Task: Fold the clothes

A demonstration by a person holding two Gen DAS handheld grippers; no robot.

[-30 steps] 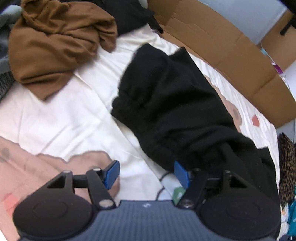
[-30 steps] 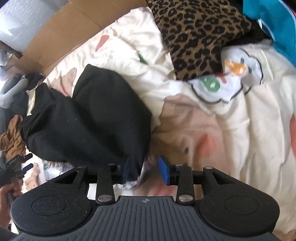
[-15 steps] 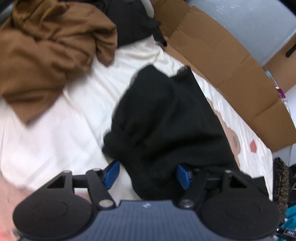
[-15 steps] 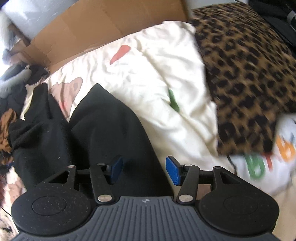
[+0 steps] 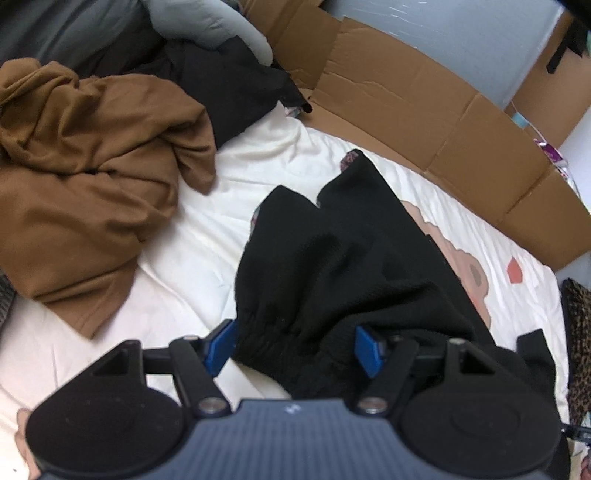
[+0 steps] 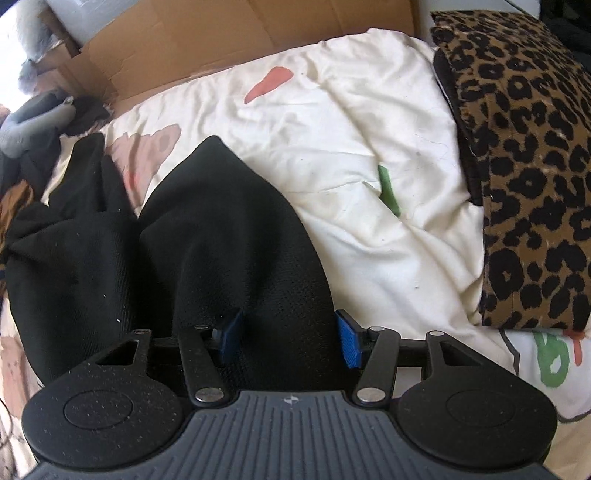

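A black garment (image 5: 351, 266) lies crumpled on the cream printed bed cover (image 5: 207, 258). Its gathered elastic band sits between the blue pads of my left gripper (image 5: 295, 345), whose jaws stand wide and do not squeeze it. In the right wrist view the other end of the black garment (image 6: 221, 240) spreads under my right gripper (image 6: 288, 339). That gripper is open too, one pad sunk in the cloth and the other at the cloth's right edge.
A crumpled brown garment (image 5: 81, 177) lies at the left, with dark clothes and a grey item (image 5: 207, 22) behind it. Flattened cardboard (image 5: 424, 110) lines the far edge of the bed. A folded leopard-print cloth (image 6: 528, 166) lies at the right.
The left gripper has come over the garment's elastic band, which now lies between its jaws. The right gripper's jaws have spread wider and it has moved onto the black cloth.
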